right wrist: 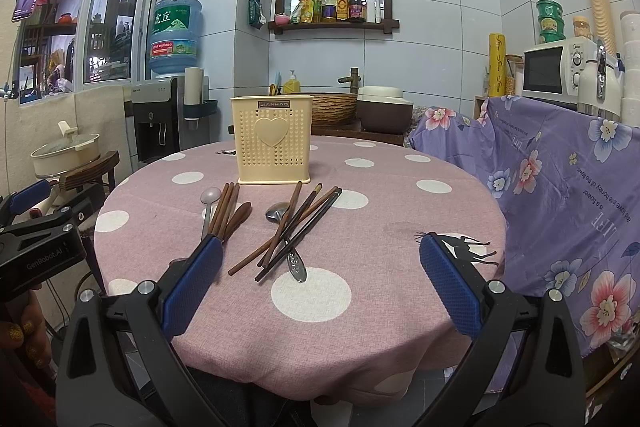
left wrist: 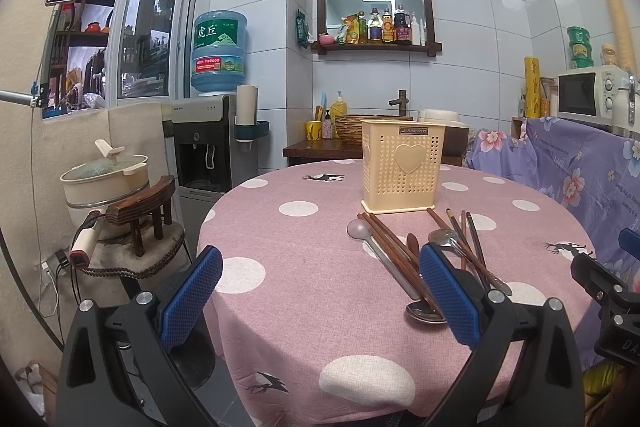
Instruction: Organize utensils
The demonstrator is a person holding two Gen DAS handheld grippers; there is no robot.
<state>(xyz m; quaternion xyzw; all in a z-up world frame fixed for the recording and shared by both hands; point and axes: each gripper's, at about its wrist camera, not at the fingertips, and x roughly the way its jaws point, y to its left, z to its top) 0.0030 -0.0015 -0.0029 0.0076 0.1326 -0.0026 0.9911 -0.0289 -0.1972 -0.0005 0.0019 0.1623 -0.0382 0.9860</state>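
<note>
Both grippers hang low over the near edge of the round table (right wrist: 400, 227), the one with the pink polka-dot cloth. Left gripper (left wrist: 320, 291) has its blue-padded fingers spread wide with nothing between them, and the right gripper (right wrist: 320, 279) is the same deal, wide apart and holding nothing.

Utensils are all lying loose on the cloth in two little heaps in front of the cream utensil holder (right wrist: 272, 141), which stands upright toward the far side of the table, with a heart on its front. Left heap: a pale spoon (right wrist: 210, 199), a bundle of brown chopsticks (right wrist: 225, 211) and a wooden spoon (right wrist: 239, 217), all side by side. From the left wrist view there's also a metal spoon (left wrist: 424, 313) whose bowl sits right by that gripper's right finger pad. Right heap: a metal ladle-style spoon (right wrist: 277, 213) with brown and dark chopsticks (right wrist: 304, 227) crossed over its handle. None of it touches the holder, as far as I can see.
</note>
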